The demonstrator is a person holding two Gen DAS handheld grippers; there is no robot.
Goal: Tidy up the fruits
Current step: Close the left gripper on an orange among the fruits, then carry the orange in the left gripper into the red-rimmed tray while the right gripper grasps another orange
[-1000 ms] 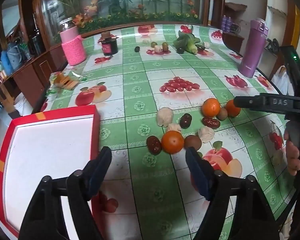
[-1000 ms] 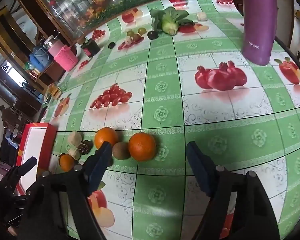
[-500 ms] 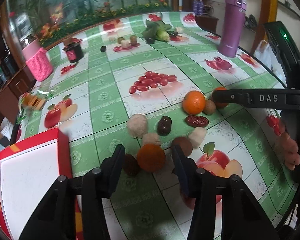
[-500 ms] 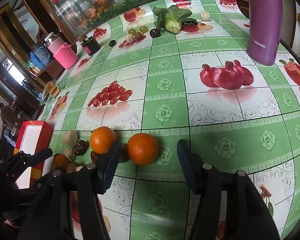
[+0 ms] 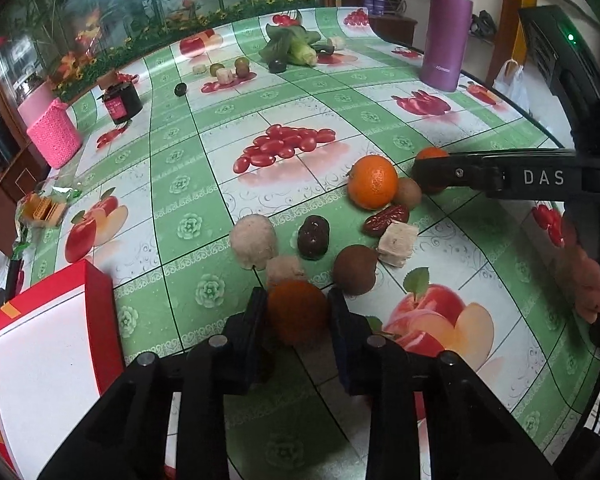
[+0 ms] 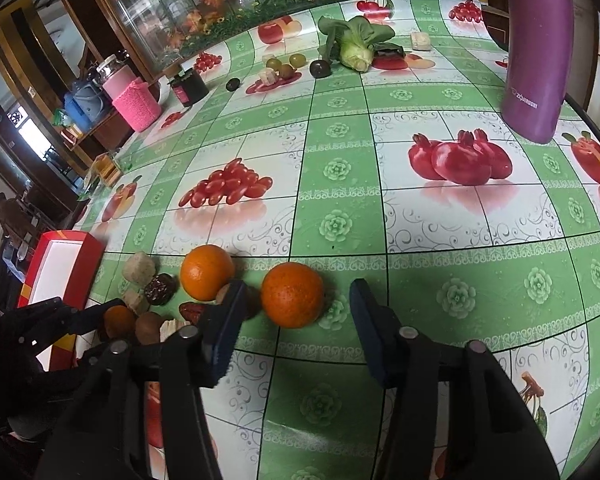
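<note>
Red box (image 5: 40,360) at 8 o'clock in the left view: nothing in the part I can see, so sorting has barely begun. Left gripper (image 5: 298,312) jaws clamped on a small orange (image 5: 296,310) at the near edge of the pile, low over the counter (image 5: 180,168). Right gripper (image 6: 296,320) jaws apart, straddling another orange (image 6: 292,300), not gripping. Third orange (image 5: 371,187), dates and nuts not yet sorted.

Purple flask (image 5: 446,28) upright, far edge; pink knit holder (image 5: 54,133), dark jar (image 5: 121,98) left.
</note>
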